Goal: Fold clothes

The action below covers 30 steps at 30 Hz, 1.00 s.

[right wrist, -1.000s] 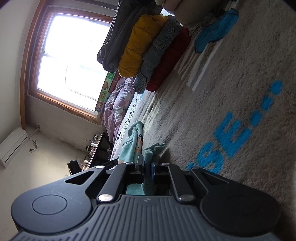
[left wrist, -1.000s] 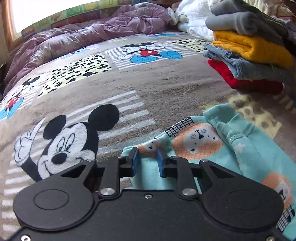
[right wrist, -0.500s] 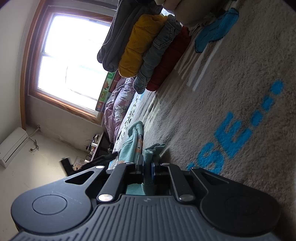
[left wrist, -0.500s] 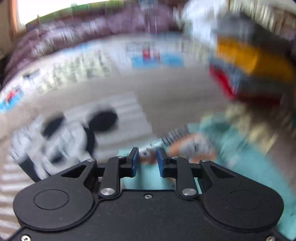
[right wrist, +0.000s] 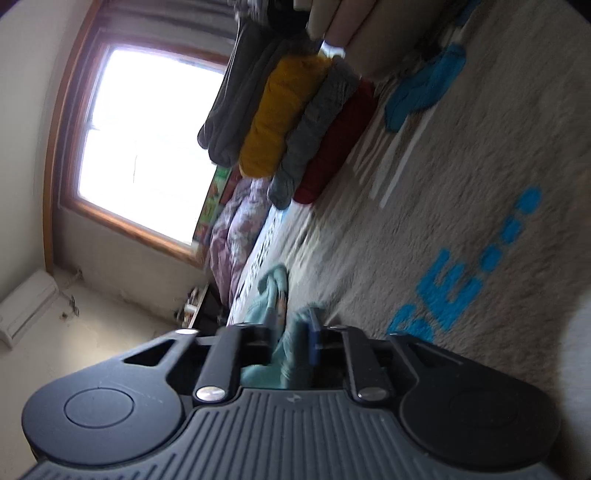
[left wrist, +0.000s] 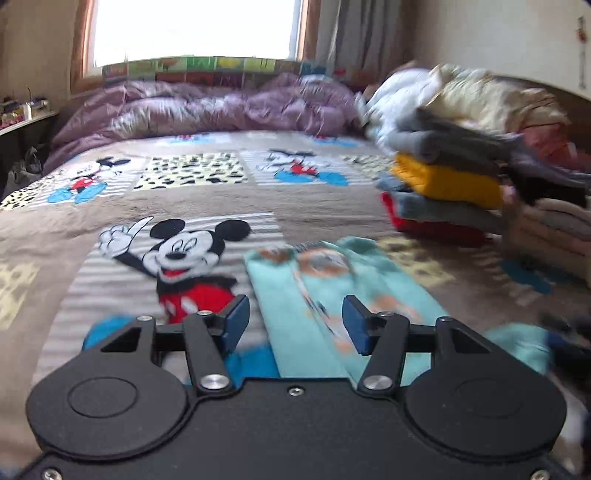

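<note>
A teal child's garment (left wrist: 325,288) with orange animal prints lies as a long folded strip on the Mickey Mouse blanket (left wrist: 177,206). My left gripper (left wrist: 295,325) hovers above its near end. Its jaws are opening, and nothing is pinched between the blue pads (left wrist: 236,321). My right gripper (right wrist: 293,332) is rolled on its side, low over the blanket (right wrist: 461,184). Its jaws are opening too. A fold of the teal garment (right wrist: 291,350) sits loosely in the gap and is no longer squeezed.
A stack of folded clothes (left wrist: 443,184), grey, yellow, denim and red, stands at the right of the bed, and shows too in the right wrist view (right wrist: 284,110). A purple duvet (left wrist: 207,107) is bunched under the window (left wrist: 192,29). More bedding (left wrist: 461,92) is piled behind the stack.
The left gripper let go of the garment's edge, pulled back and rose, and its jaws spread wide. The right gripper stayed in place while its jaws parted around the cloth.
</note>
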{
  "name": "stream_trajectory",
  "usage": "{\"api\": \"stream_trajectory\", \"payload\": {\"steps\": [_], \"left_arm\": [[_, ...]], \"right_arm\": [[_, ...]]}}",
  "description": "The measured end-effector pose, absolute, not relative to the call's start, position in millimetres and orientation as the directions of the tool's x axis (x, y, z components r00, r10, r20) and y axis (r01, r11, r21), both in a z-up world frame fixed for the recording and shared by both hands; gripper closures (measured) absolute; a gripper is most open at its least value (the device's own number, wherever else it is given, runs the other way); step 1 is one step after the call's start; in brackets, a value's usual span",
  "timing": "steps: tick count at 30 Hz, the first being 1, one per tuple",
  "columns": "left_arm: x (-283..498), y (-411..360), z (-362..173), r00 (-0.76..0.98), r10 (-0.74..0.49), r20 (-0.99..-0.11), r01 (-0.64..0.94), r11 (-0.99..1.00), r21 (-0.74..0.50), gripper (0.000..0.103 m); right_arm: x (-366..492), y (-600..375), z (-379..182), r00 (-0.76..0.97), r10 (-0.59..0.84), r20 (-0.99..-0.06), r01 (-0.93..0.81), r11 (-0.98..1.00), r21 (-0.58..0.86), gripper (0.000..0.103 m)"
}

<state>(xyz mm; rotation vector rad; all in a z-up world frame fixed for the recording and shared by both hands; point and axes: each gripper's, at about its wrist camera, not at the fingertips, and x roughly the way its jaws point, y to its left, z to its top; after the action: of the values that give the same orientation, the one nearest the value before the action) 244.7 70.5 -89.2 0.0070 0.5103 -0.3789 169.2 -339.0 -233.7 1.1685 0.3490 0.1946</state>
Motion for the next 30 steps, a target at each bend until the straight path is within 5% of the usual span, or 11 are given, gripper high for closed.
{"api": "stream_trajectory", "payload": {"steps": [7, 11, 17, 28, 30], "left_arm": [[155.6, 74.3, -112.9, 0.814, -0.377, -0.443, 0.386, 0.919, -0.072, 0.043], [134.2, 71.6, -122.4, 0.806, -0.393, -0.442, 0.444, 0.896, 0.013, 0.043], [104.6, 47.1, -150.1, 0.793, -0.386, -0.471, 0.546, 0.793, 0.270, 0.041], [111.1, 39.5, -157.7, 0.783, -0.428, -0.452, 0.583, 0.759, 0.291, 0.042], [117.8, 34.1, -167.6, 0.724, -0.430, -0.540, 0.625, 0.739, 0.250, 0.043]], "right_arm": [[148.5, -330.3, -223.3, 0.917, 0.329, -0.226, 0.063, 0.439, 0.896, 0.051], [152.2, -314.5, -218.2, 0.898, 0.330, -0.291, 0.077, 0.533, 0.843, 0.052], [161.8, -304.1, -218.0, 0.899, 0.323, -0.295, 0.077, 0.548, 0.833, 0.091], [169.3, -303.0, -173.7, 0.926, 0.288, -0.246, 0.051, 0.550, 0.834, 0.095], [173.7, -300.1, -164.7, 0.925, 0.291, -0.243, 0.045, 0.553, 0.832, 0.095]]}}
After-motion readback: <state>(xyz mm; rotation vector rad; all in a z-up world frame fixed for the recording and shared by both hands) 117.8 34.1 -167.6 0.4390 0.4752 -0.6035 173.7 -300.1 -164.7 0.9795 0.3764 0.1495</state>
